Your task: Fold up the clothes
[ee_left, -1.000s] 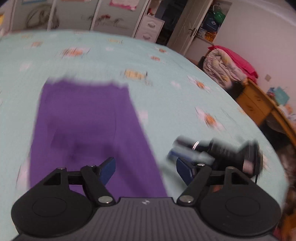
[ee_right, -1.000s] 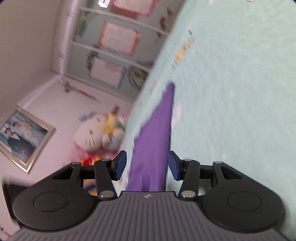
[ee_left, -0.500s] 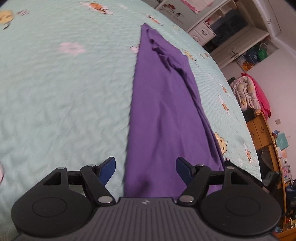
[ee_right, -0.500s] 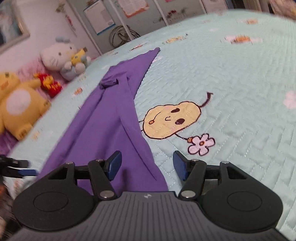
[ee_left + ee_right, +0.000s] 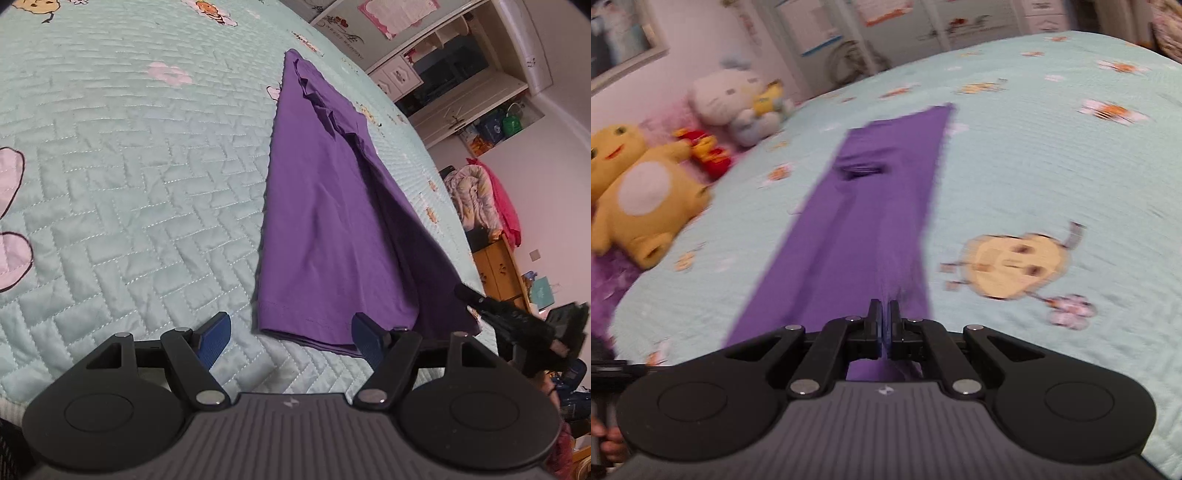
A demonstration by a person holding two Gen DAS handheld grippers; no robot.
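You are pinching the near right corner of the purple garment (image 5: 871,221), lying lengthwise on the quilted bedspread (image 5: 129,166), with your right gripper (image 5: 885,317); your left gripper (image 5: 290,338) is hovering spread before the near left corner, likely to lift both together.

**Cloth, plastic and plush**

The purple garment (image 5: 325,221) is thin, matt, smooth cloth. The bed (image 5: 129,166) wears a quilted, stitched mint cover with a faint sheen. The left gripper (image 5: 291,336) is matt black plastic with ribbed blue fingers (image 5: 214,338). The yellow toy (image 5: 639,195), centre left, is soft plush.
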